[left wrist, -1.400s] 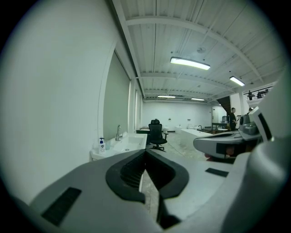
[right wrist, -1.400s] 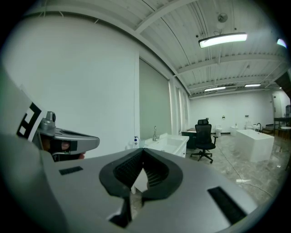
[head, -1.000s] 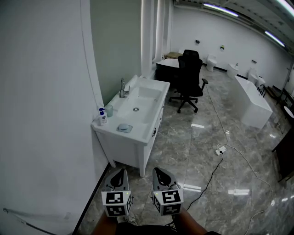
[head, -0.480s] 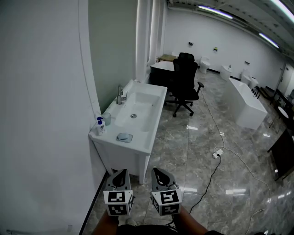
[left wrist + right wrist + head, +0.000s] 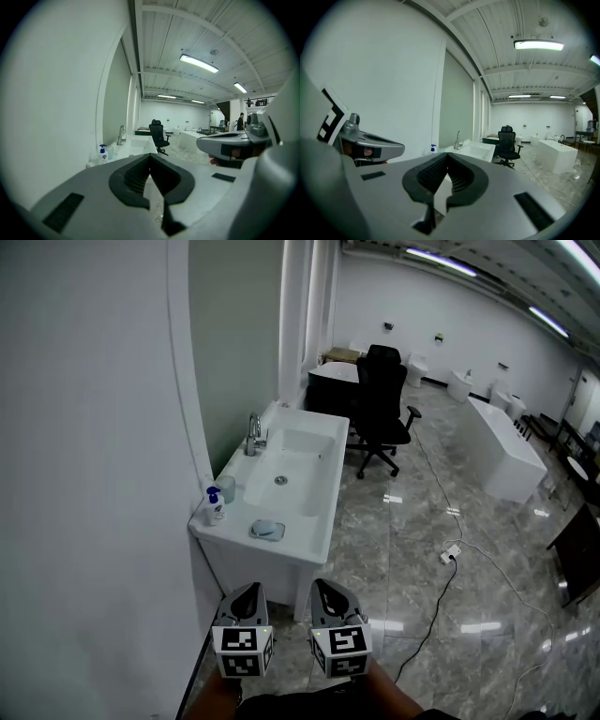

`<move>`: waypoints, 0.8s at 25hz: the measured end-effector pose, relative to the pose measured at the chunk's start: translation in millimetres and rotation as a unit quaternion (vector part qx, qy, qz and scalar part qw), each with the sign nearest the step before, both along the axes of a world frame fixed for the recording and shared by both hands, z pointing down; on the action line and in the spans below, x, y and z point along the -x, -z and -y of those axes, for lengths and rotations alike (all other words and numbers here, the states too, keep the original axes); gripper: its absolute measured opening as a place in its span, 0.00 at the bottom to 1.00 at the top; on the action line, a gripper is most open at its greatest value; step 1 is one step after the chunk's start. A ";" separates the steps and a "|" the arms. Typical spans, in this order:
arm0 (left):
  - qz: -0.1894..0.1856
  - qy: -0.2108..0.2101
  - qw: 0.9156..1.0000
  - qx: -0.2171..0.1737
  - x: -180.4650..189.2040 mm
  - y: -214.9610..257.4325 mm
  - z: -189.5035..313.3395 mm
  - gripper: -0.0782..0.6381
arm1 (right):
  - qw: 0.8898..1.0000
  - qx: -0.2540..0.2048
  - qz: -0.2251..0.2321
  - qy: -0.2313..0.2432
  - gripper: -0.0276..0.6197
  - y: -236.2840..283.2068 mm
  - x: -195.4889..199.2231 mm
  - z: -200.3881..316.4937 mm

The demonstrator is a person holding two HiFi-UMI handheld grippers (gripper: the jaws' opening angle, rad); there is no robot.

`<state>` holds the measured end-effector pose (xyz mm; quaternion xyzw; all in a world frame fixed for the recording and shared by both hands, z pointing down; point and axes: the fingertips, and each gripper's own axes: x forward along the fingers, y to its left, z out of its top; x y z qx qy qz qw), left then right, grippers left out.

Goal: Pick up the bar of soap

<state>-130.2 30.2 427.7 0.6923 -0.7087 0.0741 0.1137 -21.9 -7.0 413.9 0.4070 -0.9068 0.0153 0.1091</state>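
Observation:
A pale blue bar of soap lies on the front left corner of the white sink vanity, beside the wall. My left gripper and right gripper hang side by side at the bottom of the head view, well short of the vanity. Both point toward it, and both are shut with nothing between the jaws. In the left gripper view the closed jaws aim past the vanity's near end. In the right gripper view the jaws are closed too. The soap itself cannot be made out in either gripper view.
A blue-capped pump bottle, a cup and a faucet stand along the vanity's wall side. A black office chair is behind it, a white bathtub at right. A cable and power strip lie on the marble floor.
Both grippers have moved forward together toward the vanity, which now sits nearer and lower in the head view. Their jaws stayed shut.

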 end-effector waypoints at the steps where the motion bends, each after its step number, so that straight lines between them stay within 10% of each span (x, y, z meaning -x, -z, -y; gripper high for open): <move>1: 0.000 0.000 1.000 -0.001 5.1 0.8 2.4 0.12 | 1.000 -0.002 0.001 0.001 0.05 -1.0 4.6 2.2; 20: 0.011 0.027 0.999 0.020 46.1 -10.7 99.1 0.12 | 1.000 0.018 0.009 0.012 0.05 -9.2 41.9 114.5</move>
